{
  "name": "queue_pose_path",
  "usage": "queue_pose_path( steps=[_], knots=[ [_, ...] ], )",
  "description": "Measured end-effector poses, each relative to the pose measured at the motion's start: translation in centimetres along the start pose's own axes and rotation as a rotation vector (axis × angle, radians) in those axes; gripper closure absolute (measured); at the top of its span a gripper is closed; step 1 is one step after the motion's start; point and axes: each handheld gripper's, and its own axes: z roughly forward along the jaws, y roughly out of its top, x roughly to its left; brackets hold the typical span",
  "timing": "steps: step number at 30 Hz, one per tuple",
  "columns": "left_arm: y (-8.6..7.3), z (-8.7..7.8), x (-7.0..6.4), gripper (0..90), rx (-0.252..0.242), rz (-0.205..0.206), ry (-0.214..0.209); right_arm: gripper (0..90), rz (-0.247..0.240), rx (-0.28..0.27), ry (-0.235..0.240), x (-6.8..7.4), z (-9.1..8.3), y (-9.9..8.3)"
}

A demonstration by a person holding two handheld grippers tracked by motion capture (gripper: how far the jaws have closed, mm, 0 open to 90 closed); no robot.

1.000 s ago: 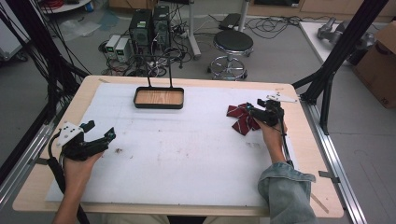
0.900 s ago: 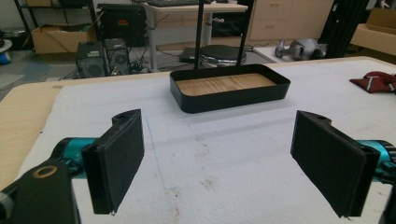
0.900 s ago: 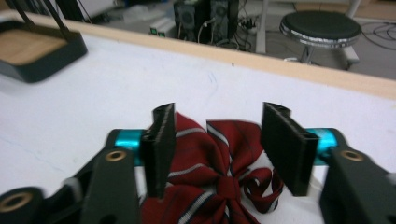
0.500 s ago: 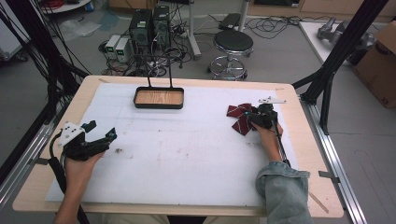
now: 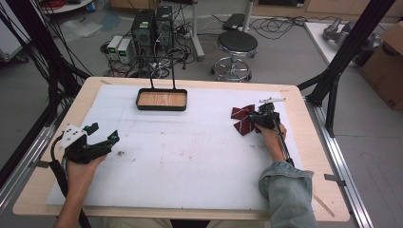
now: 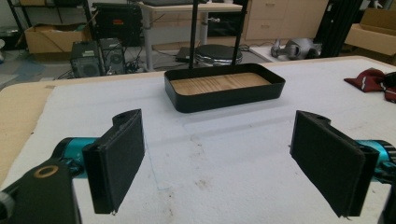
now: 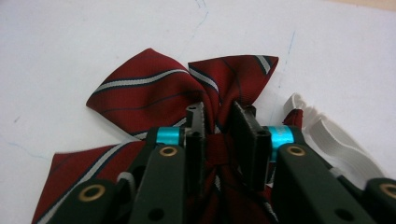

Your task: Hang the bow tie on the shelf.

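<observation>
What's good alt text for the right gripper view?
The right gripper, its two black jaws nearly closed, pinches the centre knot of a dark red striped bow tie lying on a white table mat. A white elastic strap trails from the bow at the right.

Even, diffuse indoor light from overhead, white mat (image 5: 190,156) bright but free of glare, soft faint shadow in front of the tray (image 6: 224,86), high view slightly soft and grainy, near gripper parts blurred at the bottom edge of both gripper views
</observation>
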Motion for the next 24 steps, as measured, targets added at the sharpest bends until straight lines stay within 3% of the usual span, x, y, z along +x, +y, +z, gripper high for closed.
queue_pose_path(
  steps=[2,5,9,12,13,18,21,24],
  knots=[
    [0.0,0.0,0.0,18.1,0.000,0.000,-0.001,76.3,-0.009,-0.015,0.003,0.2,-0.2,0.2],
    [0.0,0.1,0.0,18.1,0.000,0.000,-0.001,76.4,-0.039,-0.105,0.021,1.2,-1.4,1.3],
    [0.0,0.2,0.0,18.1,0.000,-0.002,-0.003,76.4,-0.037,-0.145,0.040,1.7,-2.2,2.3],
    [0.0,0.1,0.0,18.1,-0.003,-0.002,-0.005,76.4,-0.025,-0.175,0.081,2.2,-3.0,3.5],
    [0.0,0.1,0.0,18.1,-0.004,0.000,-0.004,76.4,-0.039,-0.224,0.102,2.9,-3.4,4.0],
    [0.0,0.0,0.1,18.2,-0.006,-0.005,-0.001,76.4,-0.057,-0.233,0.130,4.0,-4.0,5.0],
    [0.0,0.0,0.2,18.1,-0.008,-0.005,0.001,76.4,-0.085,-0.283,0.159,5.6,-4.7,6.5],
    [0.0,0.0,0.2,18.1,-0.009,-0.007,0.004,76.4,-0.095,-0.288,0.183,6.5,-5.0,7.3]
  ],
)
